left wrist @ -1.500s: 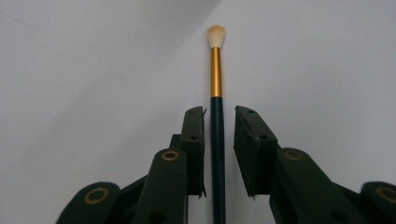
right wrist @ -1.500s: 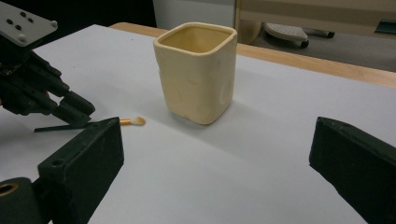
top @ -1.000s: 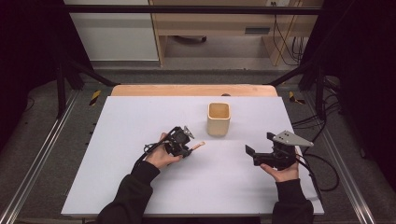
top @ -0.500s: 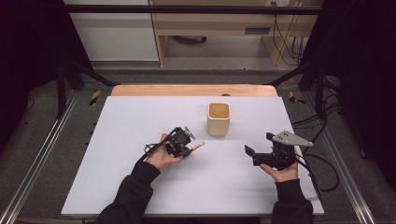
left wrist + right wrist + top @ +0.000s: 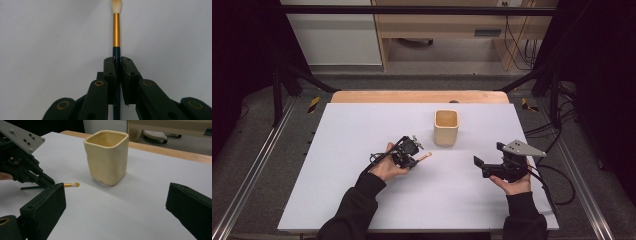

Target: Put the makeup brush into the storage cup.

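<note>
1. The desk (image 5: 337, 165) carries a white board that covers nearly all of its top; a strip of bare wood shows along the far edge.

2. The cream cup (image 5: 446, 127) stands upright on the white surface, slightly right of centre and toward the far side. It is square-mouthed with rounded corners. Its inside is not visible from where the claws look.

3. The right claw (image 5: 479, 164) is held in the person's right hand, near the right edge of the desk, well apart from the cup. Its 2 jaws stand wide, with nothing between them, and point toward the cup.

4. The left claw (image 5: 117, 65) is held in the person's left hand, in front of the cup and to its left. Its jaws have just been closing and now pinch the dark handle of the brush.

5. The brush (image 5: 116, 30) lies low over the desk. Its gold ferrule and pale bristle tip stick out past the left claw's jaws, the tip near the cup but not touching it.
</note>
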Demonstrator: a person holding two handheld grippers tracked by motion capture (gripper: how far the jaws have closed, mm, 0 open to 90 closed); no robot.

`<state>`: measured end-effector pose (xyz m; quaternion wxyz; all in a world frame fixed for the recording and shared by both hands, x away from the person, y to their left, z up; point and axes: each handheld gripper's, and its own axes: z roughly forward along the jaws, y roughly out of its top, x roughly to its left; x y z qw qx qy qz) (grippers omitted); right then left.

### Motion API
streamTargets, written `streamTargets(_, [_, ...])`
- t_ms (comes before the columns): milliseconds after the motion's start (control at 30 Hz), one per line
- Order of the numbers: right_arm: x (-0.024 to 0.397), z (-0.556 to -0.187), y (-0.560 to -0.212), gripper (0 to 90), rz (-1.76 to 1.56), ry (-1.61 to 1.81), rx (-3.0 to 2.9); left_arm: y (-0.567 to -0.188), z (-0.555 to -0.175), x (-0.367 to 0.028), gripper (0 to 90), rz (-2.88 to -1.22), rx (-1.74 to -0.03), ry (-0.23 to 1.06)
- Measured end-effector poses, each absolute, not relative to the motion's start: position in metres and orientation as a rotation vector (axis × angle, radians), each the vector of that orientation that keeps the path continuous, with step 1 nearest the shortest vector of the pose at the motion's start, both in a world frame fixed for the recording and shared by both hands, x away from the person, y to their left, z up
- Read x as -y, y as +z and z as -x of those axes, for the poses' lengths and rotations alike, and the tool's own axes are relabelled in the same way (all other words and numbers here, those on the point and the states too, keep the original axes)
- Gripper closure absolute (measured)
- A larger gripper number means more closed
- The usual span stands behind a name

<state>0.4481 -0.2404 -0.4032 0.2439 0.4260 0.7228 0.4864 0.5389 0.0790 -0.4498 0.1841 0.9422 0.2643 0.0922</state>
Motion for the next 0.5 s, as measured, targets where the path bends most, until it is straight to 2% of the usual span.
streamTargets(267, [0.24,-0.448,-0.403,3.2,-1.163,1.328,-1.976,-0.445,-0.537,-0.08,82.7,-2.636,-0.718,0.271])
streamTargets(500, [0.24,-0.447,-0.402,3.3,-1.168,1.33,-1.972,-0.429,-0.526,-0.089,82.7,-2.545,-0.699,0.292])
